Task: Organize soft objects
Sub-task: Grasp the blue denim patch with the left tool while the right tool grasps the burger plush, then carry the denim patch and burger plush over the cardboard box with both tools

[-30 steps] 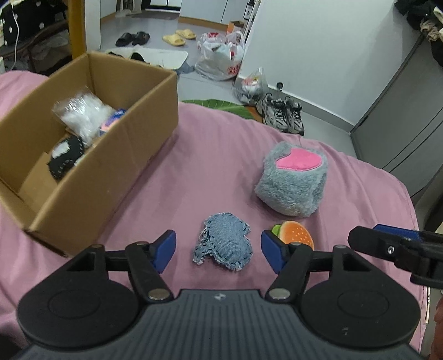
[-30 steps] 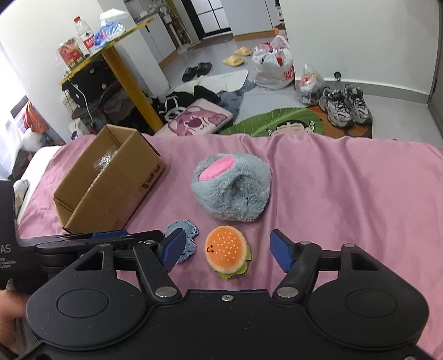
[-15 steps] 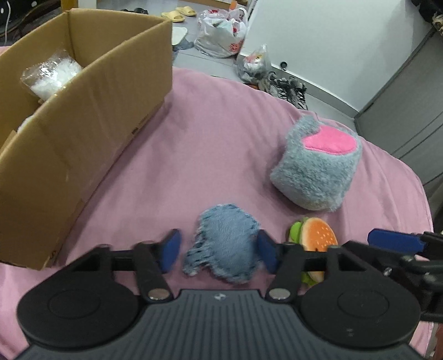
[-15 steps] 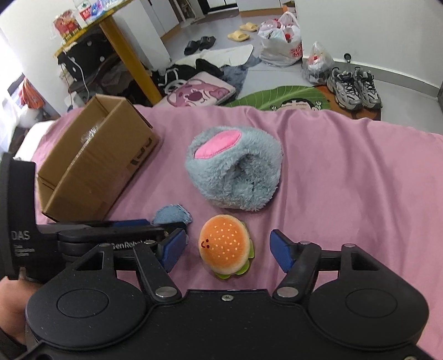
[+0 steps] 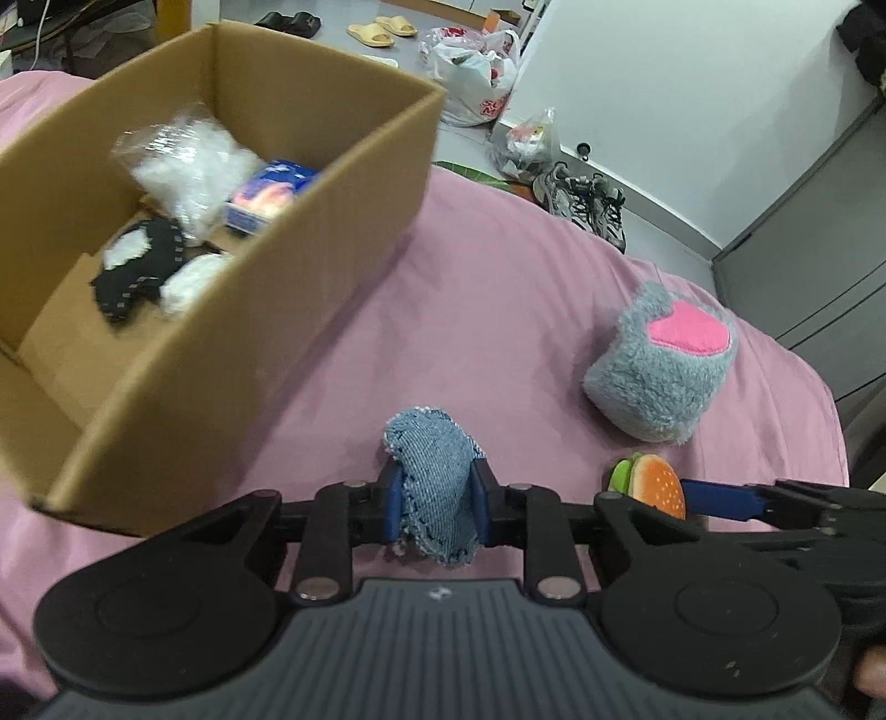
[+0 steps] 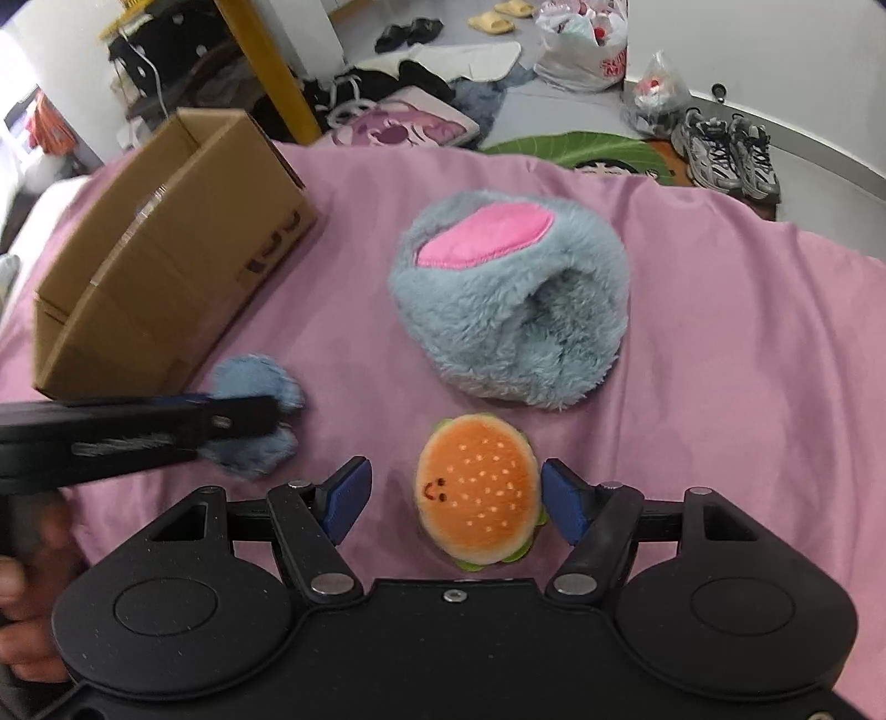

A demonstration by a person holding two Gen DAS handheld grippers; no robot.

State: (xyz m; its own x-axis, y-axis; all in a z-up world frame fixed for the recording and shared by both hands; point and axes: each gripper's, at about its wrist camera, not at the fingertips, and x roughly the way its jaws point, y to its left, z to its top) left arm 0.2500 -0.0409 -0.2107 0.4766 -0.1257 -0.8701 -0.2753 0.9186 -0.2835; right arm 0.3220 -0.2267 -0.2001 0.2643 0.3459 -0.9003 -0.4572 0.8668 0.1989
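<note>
My left gripper [image 5: 434,501] is shut on a blue denim pouch [image 5: 434,482], lifted a little above the pink bedspread [image 5: 487,310]; the pouch [image 6: 255,382] also shows in the right wrist view, partly behind the left gripper's arm. My right gripper [image 6: 451,498] is open, its blue pads on either side of a plush burger [image 6: 479,493], the right pad close to it. The burger [image 5: 656,490] lies on the spread. A grey fluffy plush with a pink patch [image 6: 509,293] sits just beyond. An open cardboard box [image 5: 183,266] stands at the left.
The box holds a clear plastic bag [image 5: 183,166], a blue packet [image 5: 271,194] and a black-and-white soft piece [image 5: 138,266]. Beyond the bed lie sneakers [image 6: 725,147], plastic bags [image 6: 587,52] and slippers. A hand [image 6: 27,581] grips the left tool.
My left gripper closed on the denim pouch and lifted it, swinging back so the box interior shows. My right gripper moved in until the burger sits between its open pads.
</note>
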